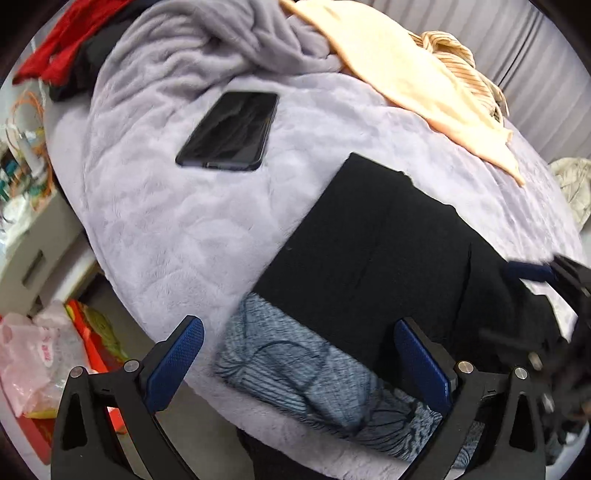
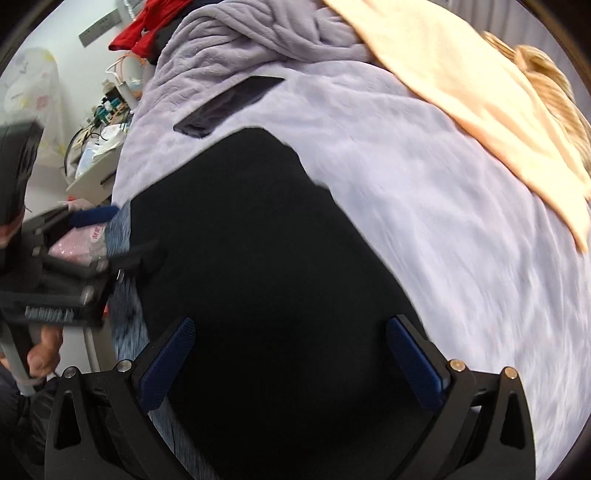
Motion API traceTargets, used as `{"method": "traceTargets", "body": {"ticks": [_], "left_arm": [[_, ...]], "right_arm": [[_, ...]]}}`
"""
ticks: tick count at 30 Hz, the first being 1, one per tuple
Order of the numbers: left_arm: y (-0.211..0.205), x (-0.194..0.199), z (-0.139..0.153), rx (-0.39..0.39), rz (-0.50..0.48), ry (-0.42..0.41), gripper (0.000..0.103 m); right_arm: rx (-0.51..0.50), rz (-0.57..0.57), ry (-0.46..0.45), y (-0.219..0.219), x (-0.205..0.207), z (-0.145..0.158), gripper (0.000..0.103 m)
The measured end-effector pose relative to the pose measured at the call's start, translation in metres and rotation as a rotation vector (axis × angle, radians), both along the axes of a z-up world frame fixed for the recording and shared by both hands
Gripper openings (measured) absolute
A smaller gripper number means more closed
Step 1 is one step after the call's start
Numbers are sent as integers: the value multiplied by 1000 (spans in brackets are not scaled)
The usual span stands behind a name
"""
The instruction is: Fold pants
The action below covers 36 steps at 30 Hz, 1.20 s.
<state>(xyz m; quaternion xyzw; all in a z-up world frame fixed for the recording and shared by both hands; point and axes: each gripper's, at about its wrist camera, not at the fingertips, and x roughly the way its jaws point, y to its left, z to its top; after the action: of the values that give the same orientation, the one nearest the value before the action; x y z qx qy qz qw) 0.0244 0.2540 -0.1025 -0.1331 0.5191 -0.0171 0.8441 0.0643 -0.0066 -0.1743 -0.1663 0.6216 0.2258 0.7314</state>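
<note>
No brand or label is reading clearly: the pink bag [image 1: 33, 354] beside the bed is carrying red print too small to make out, and the wall plate [image 2: 98, 27] is showing only blurred marks.

The left tongs [image 1: 299, 363] are standing wide, their blue pads apart and gripping nothing, hovering over a grey knit [image 1: 295, 373] that is lying at the bed's near edge. The right tongs [image 2: 291, 360] are also gaping wide and holding nothing, hanging over the pants [image 2: 258, 258]; whether they are touching the cloth cannot be told.

The pants [image 1: 388, 251], black, are lying flat in a folded oblong on the lilac blanket [image 1: 166, 221] covering the bed, reaching from its near edge toward the middle and overlapping the far end of the knit. A phone [image 1: 229, 131] is resting face up on the blanket, well beyond the pants toward the far left corner. A peach cloth [image 1: 417, 88] is draping along the far right edge, with a striped garment [image 1: 461, 59] bunched behind it. A red garment [image 1: 66, 40] is sitting at the far left corner.
</note>
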Motion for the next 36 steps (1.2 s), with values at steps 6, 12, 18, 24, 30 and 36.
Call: {"method": "traceTargets", "body": {"ticks": [6,12,18,24,30,36], "left_arm": [[19,-16,2,-90,-78,-43,103],[33,-9,10,-174,-225,-116,103],[37,18,16,-284,-440,-179,103],[15,39,27,-390,-693,-188,103],[-45,36,13,-288,-854,-50,103],[-51,46,11,-259,-765,69,44]], "right_arm": [[154,23,129,22,52,-27,103],[187,188,190,33,58,-24,75],[274,275,74,20,40,39,25],[314,351,-80,25,-15,89,25],[260,315,-92,36,-4,83,25],[133,134,-58,28,20,68,57]]}}
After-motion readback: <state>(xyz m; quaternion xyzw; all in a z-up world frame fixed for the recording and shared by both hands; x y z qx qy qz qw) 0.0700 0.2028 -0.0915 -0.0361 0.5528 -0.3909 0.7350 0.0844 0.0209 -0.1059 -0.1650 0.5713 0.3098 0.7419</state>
